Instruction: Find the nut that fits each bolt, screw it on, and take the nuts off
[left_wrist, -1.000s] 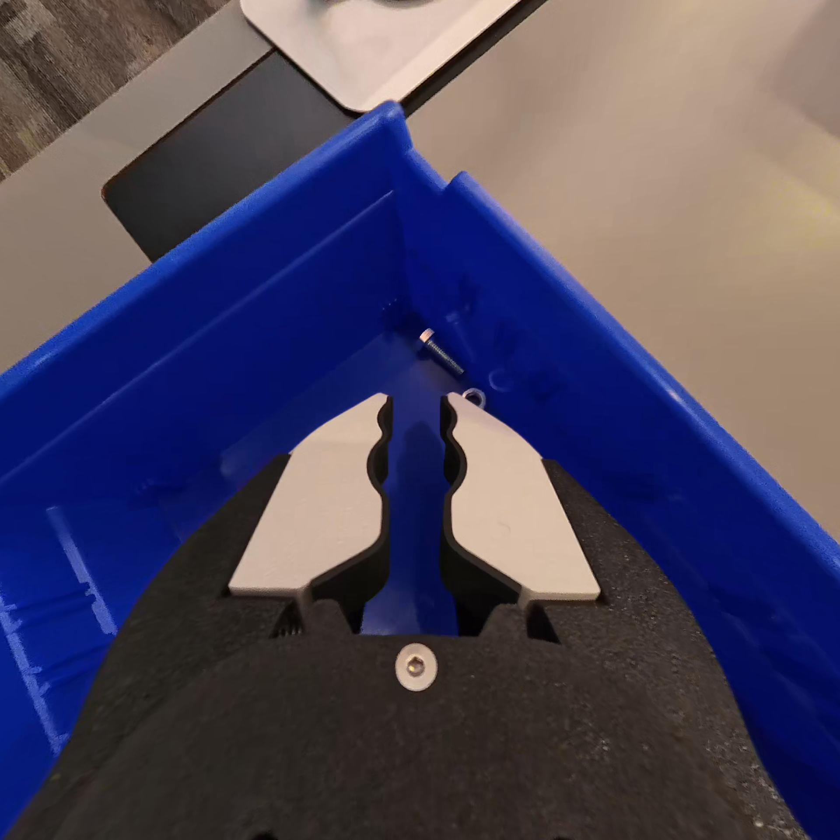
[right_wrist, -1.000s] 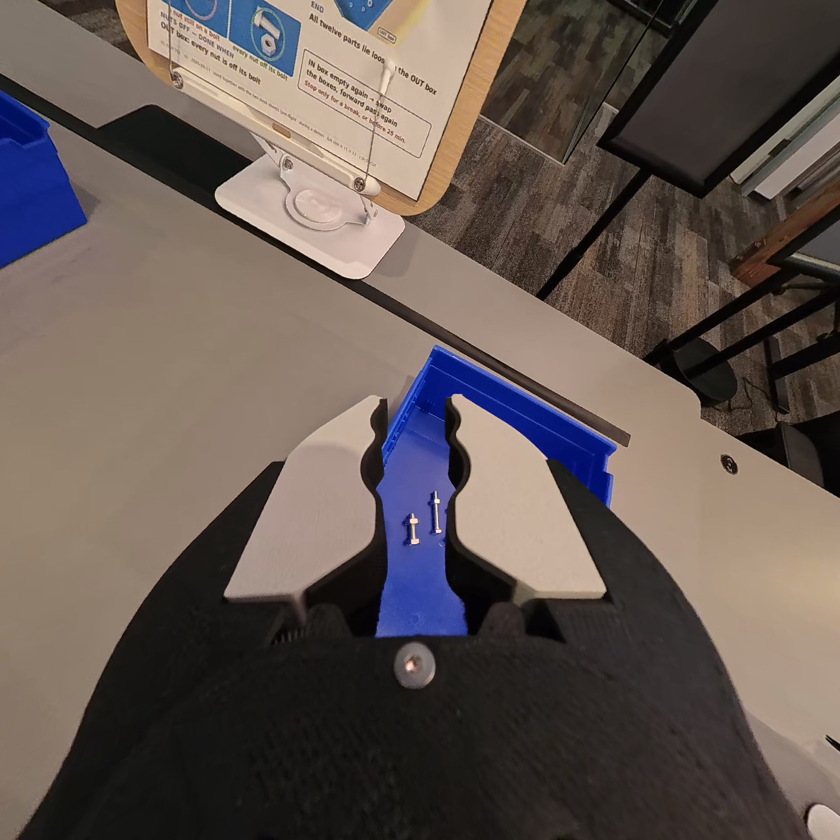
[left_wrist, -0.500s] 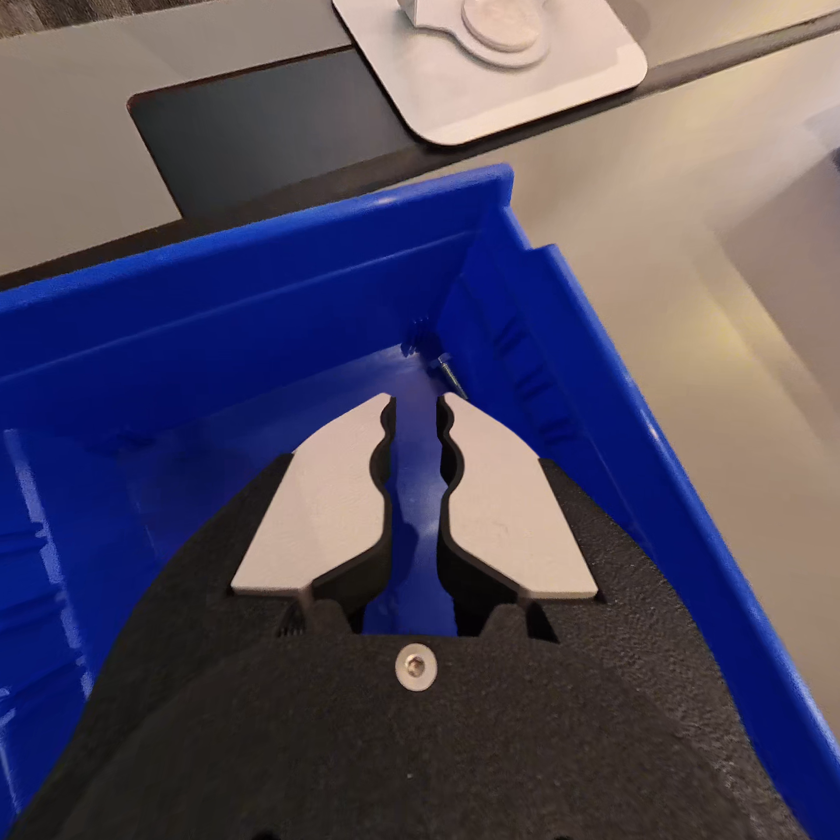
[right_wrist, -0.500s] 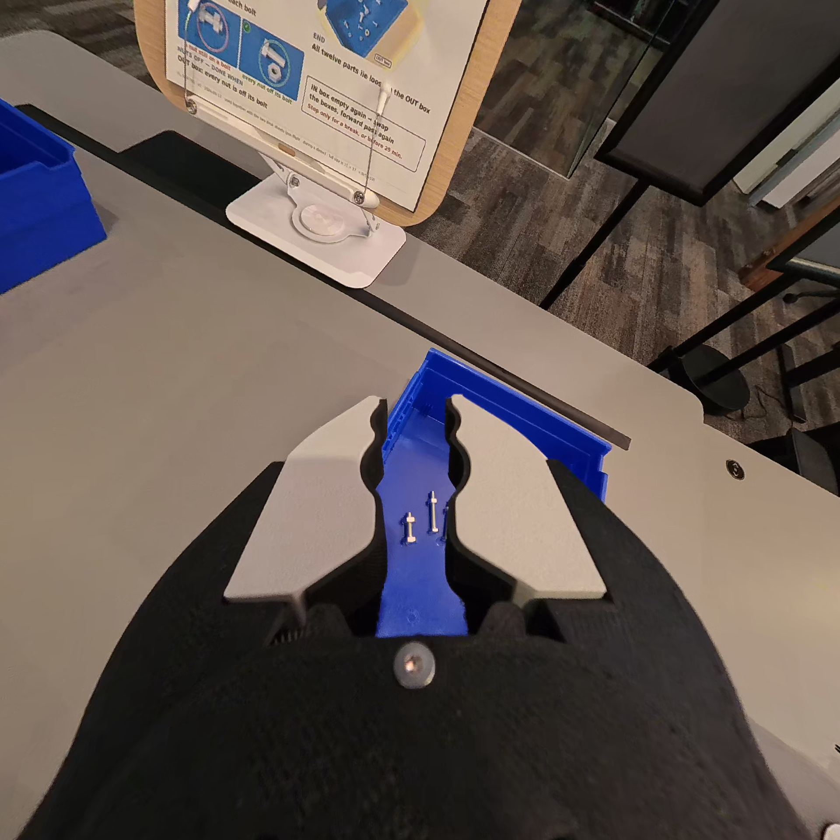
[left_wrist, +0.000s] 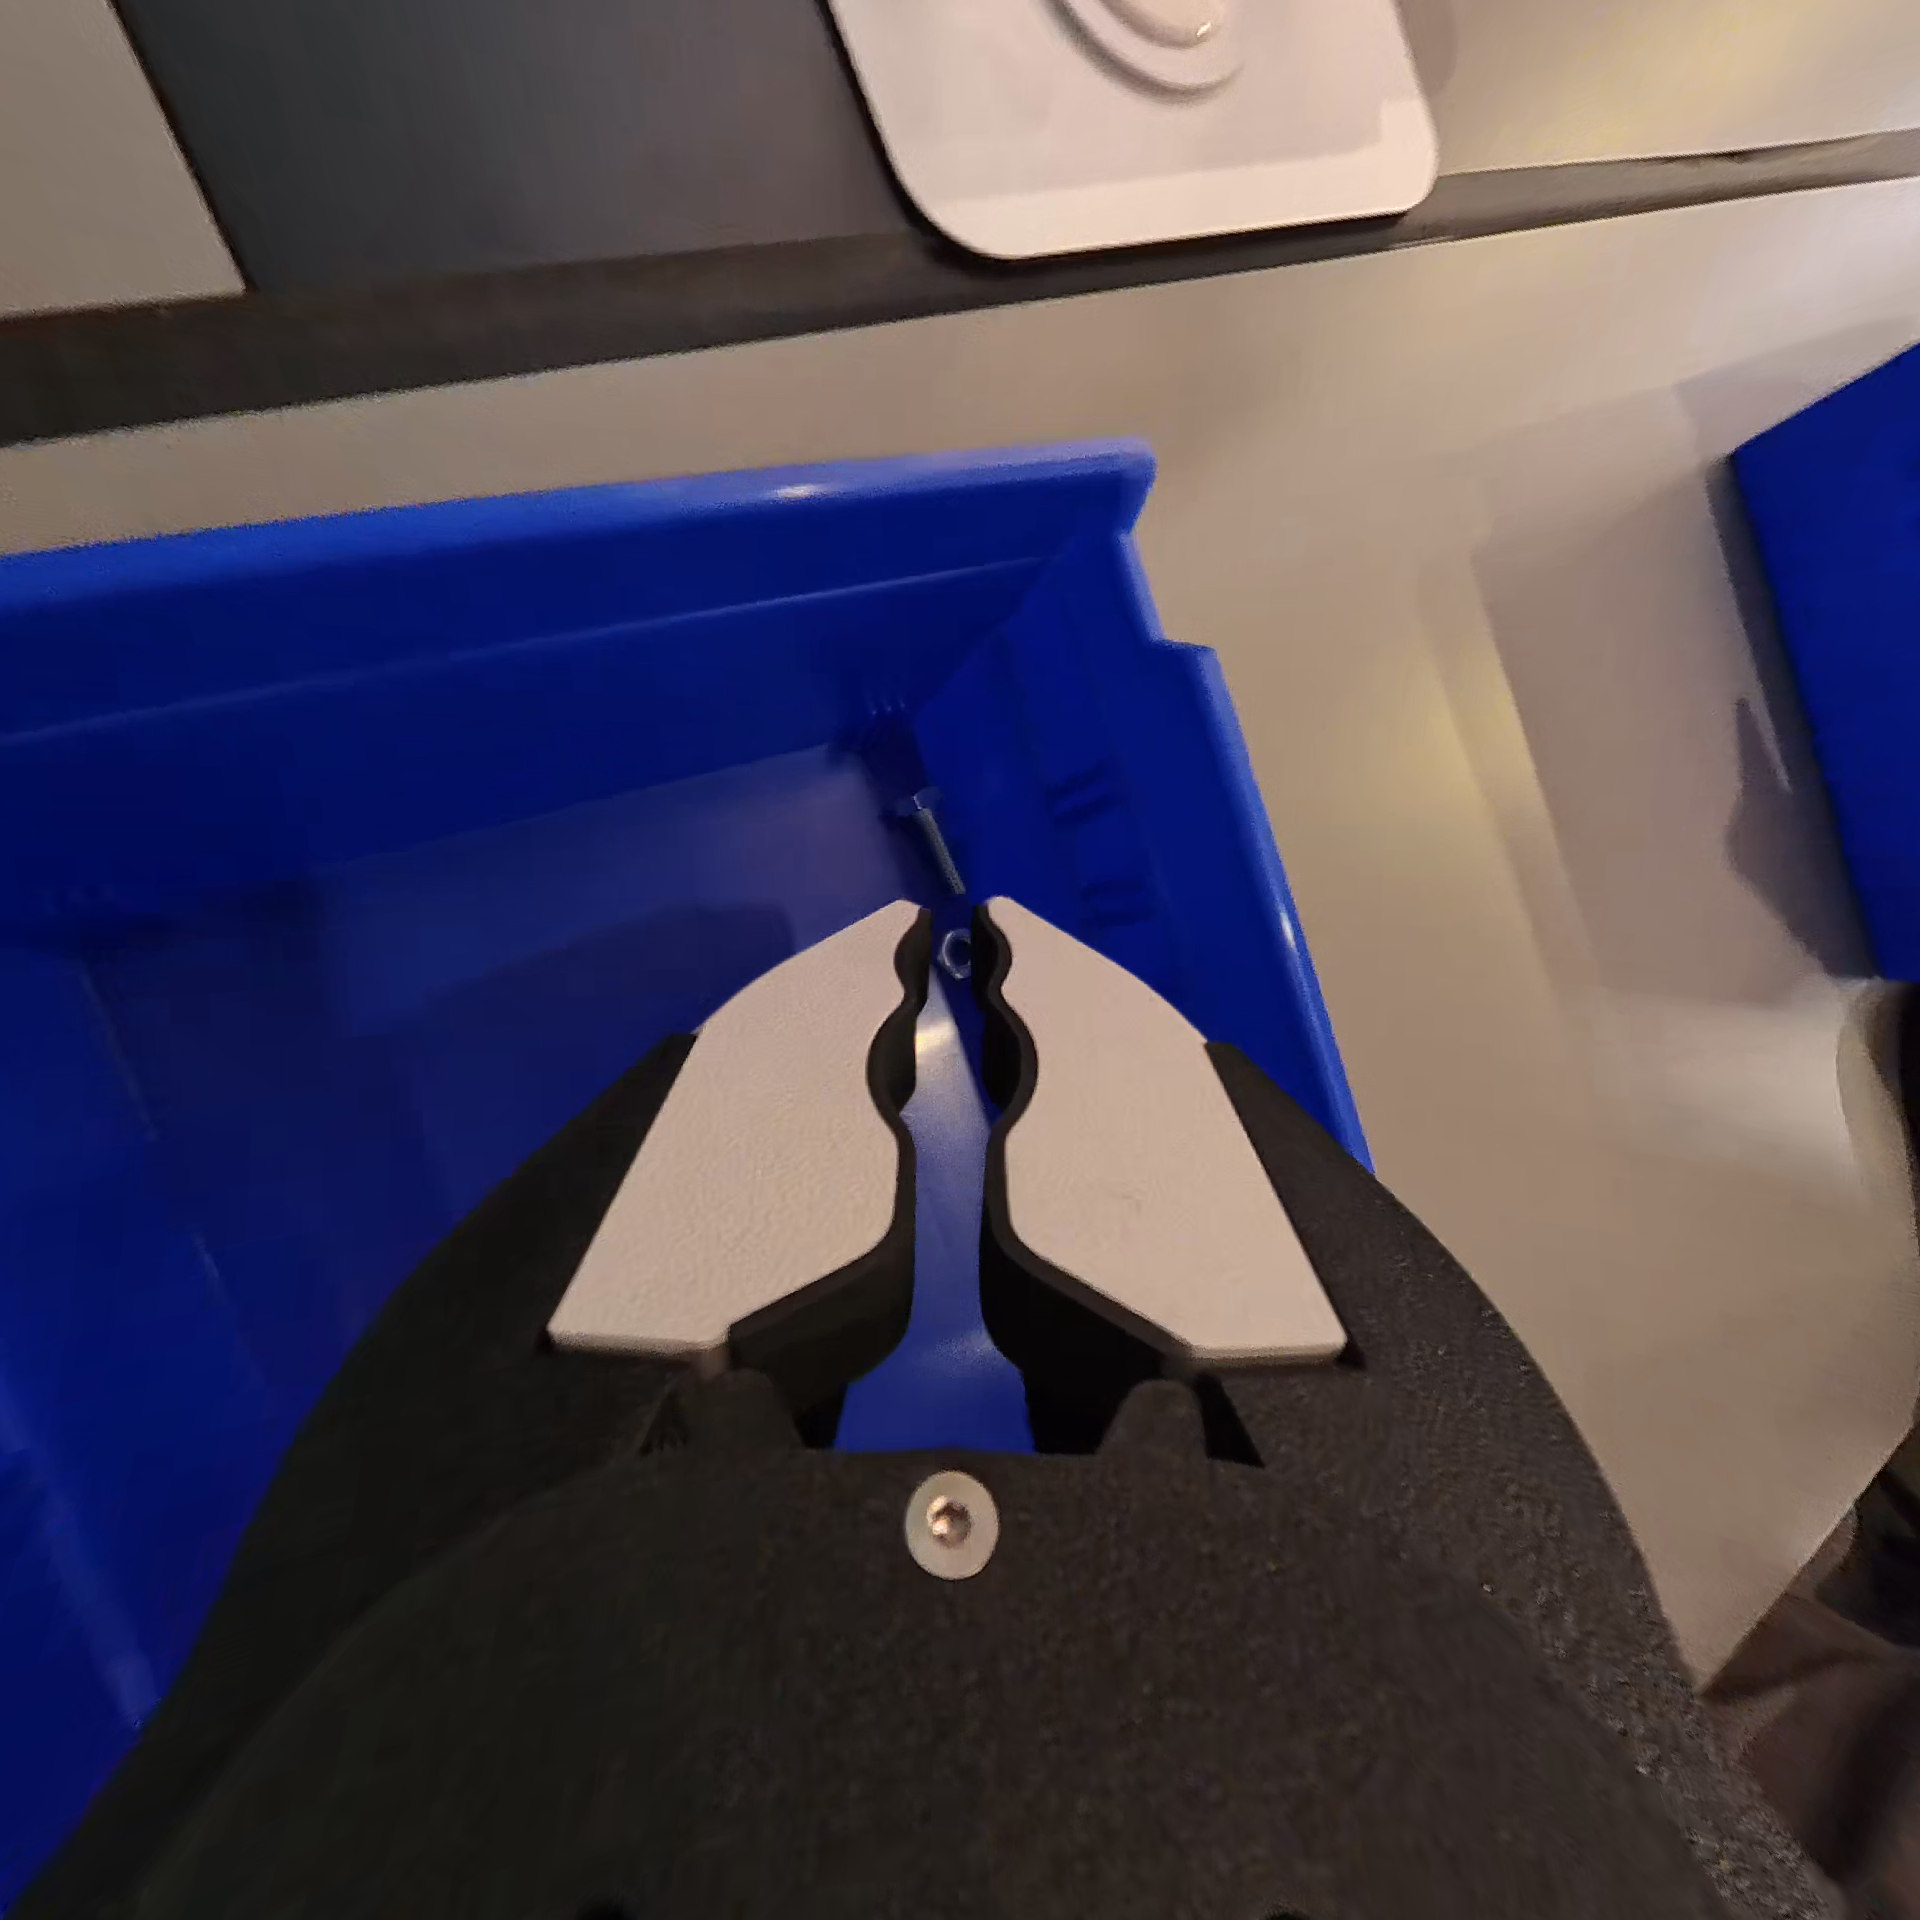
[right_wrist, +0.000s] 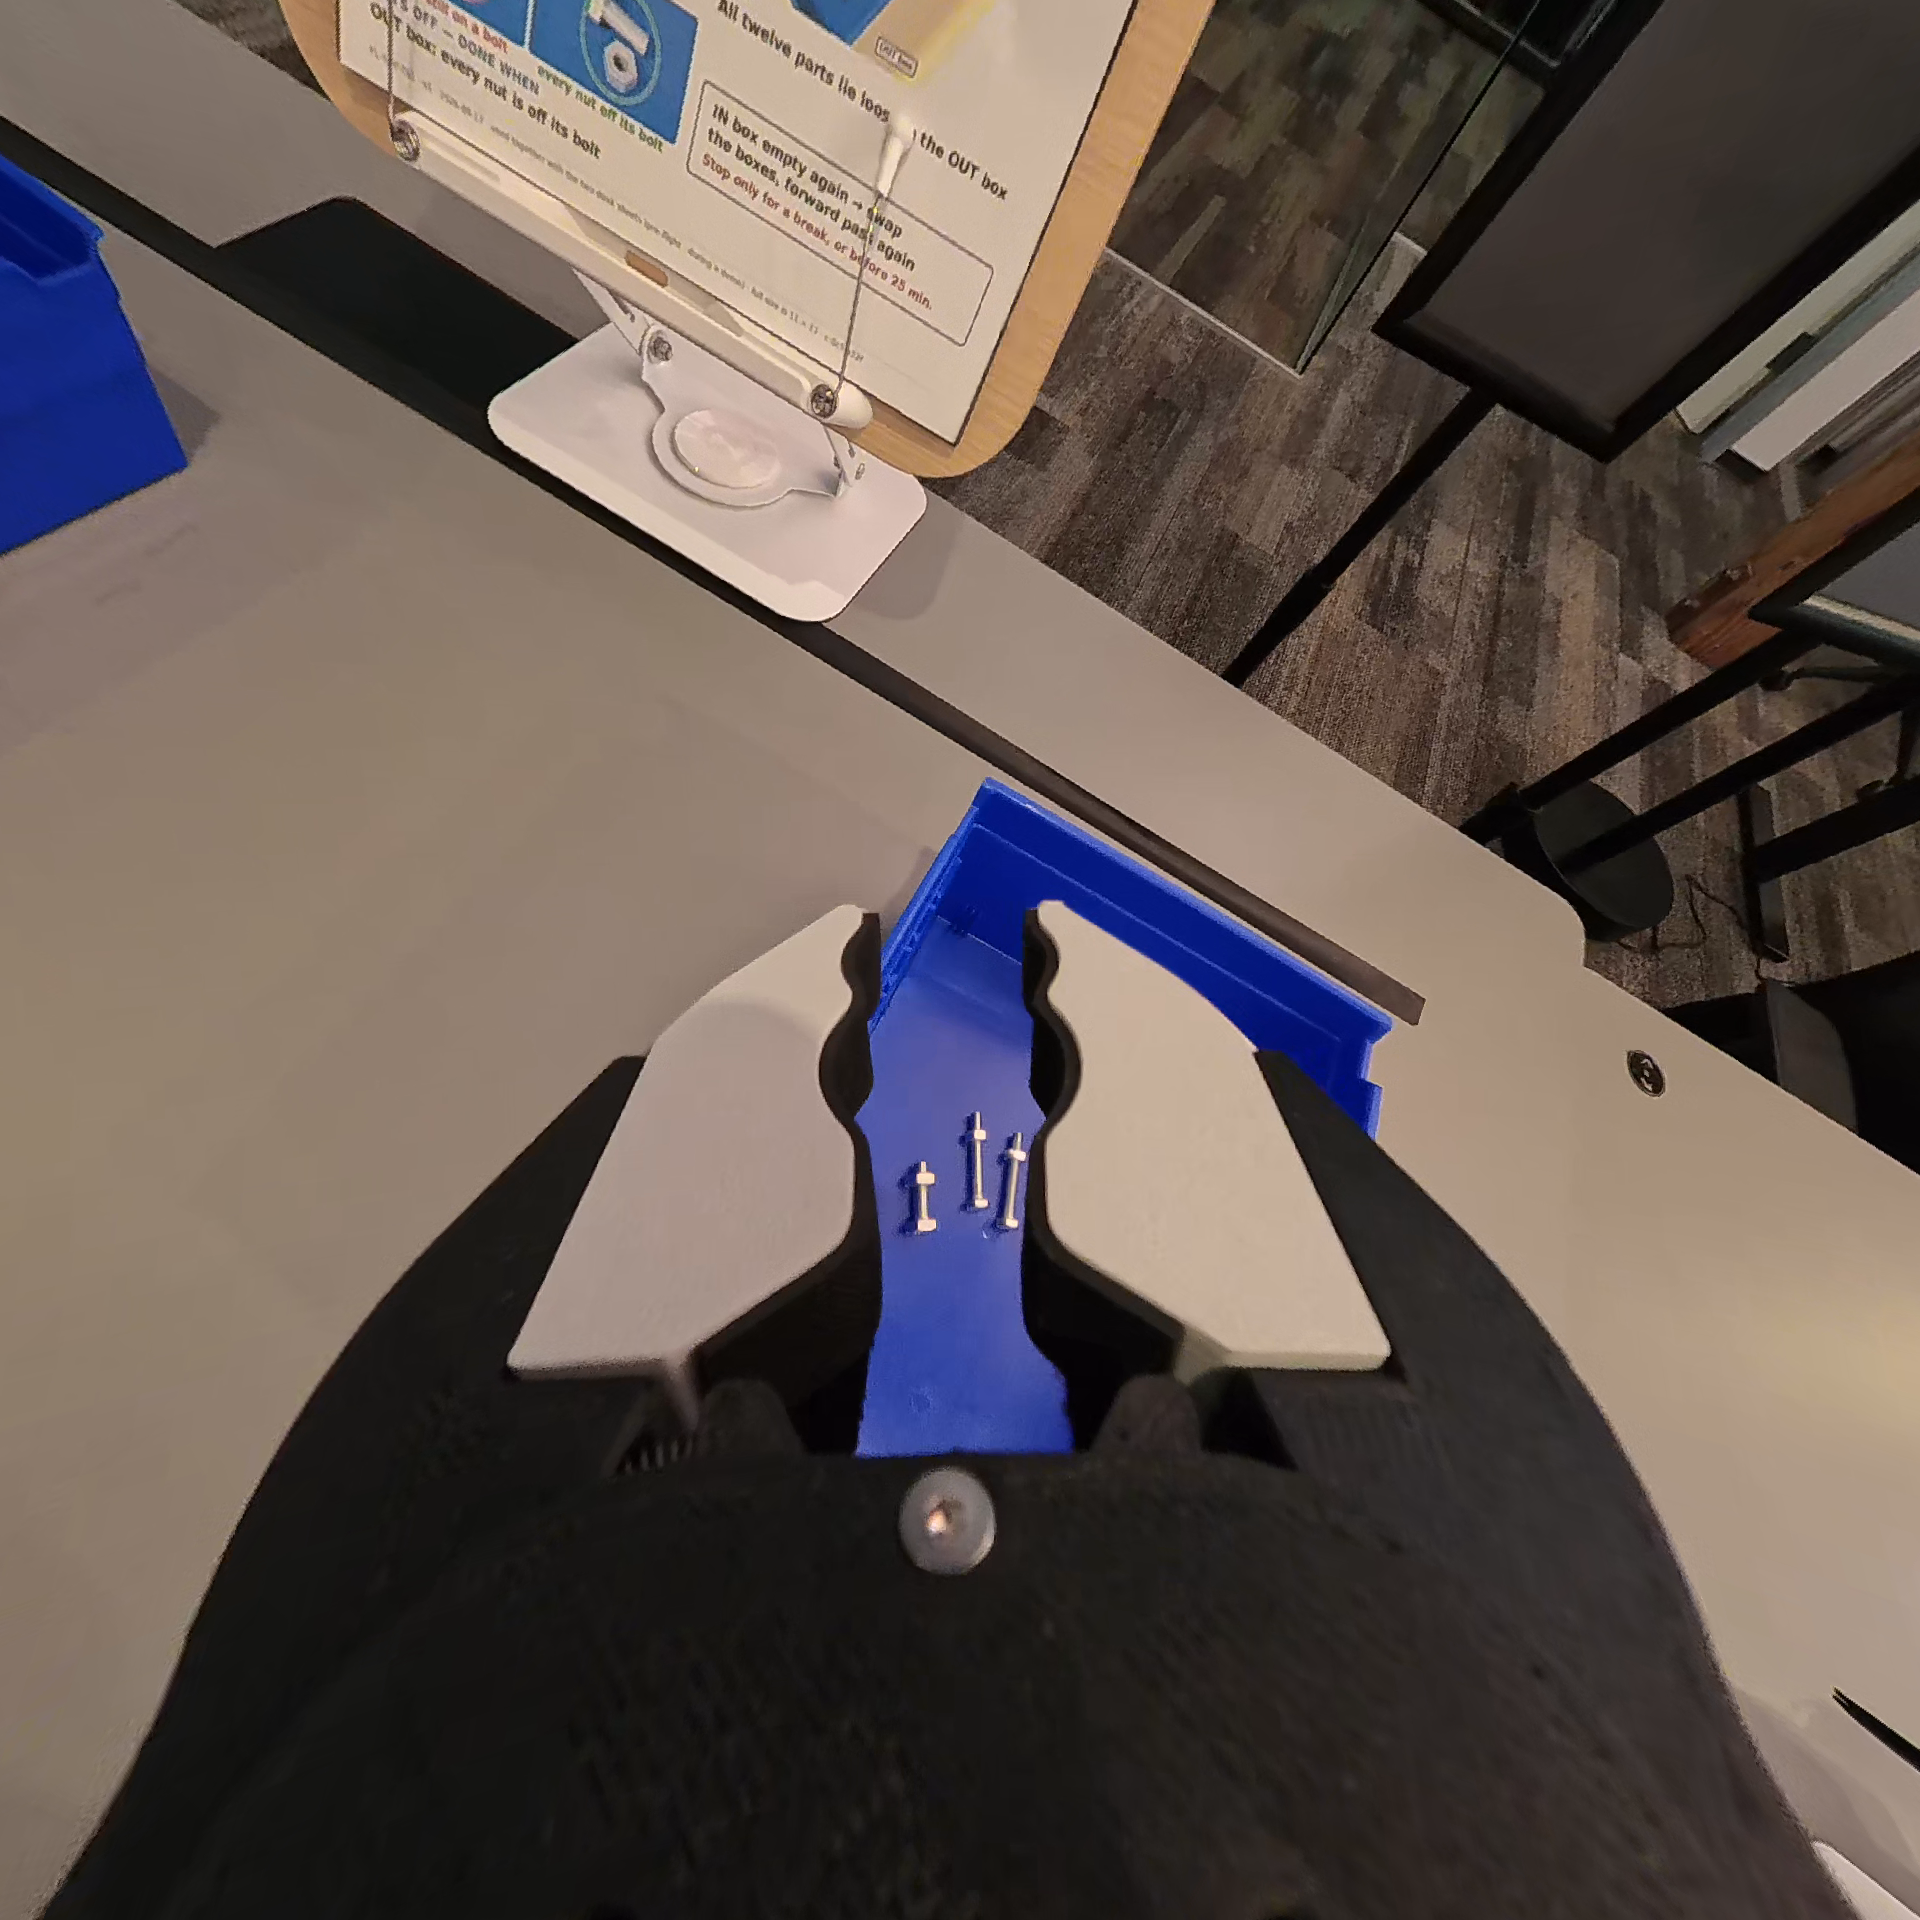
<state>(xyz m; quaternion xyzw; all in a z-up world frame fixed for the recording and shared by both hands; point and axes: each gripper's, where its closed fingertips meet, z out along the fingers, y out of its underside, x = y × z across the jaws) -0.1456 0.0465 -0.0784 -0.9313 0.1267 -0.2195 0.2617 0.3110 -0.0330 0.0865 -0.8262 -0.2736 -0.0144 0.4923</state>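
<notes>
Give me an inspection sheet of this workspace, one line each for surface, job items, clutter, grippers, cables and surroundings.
Surface: grey matte tabletop with a dark strip along its far edge.
Job's things: small silver bolt lying in the far right corner of the blue plastic bin; small silver nut beside it. Three short silver bolts in the second blue bin.
Clutter: wooden-backed instruction board on a white stand.
Grippers: left gripper nearly closed around the nut, grip unconfirmed; right gripper open above the three bolts.
Cables: thin cords across the board's sheet.
Surroundings: dark wood-pattern floor, black furniture legs.
</notes>
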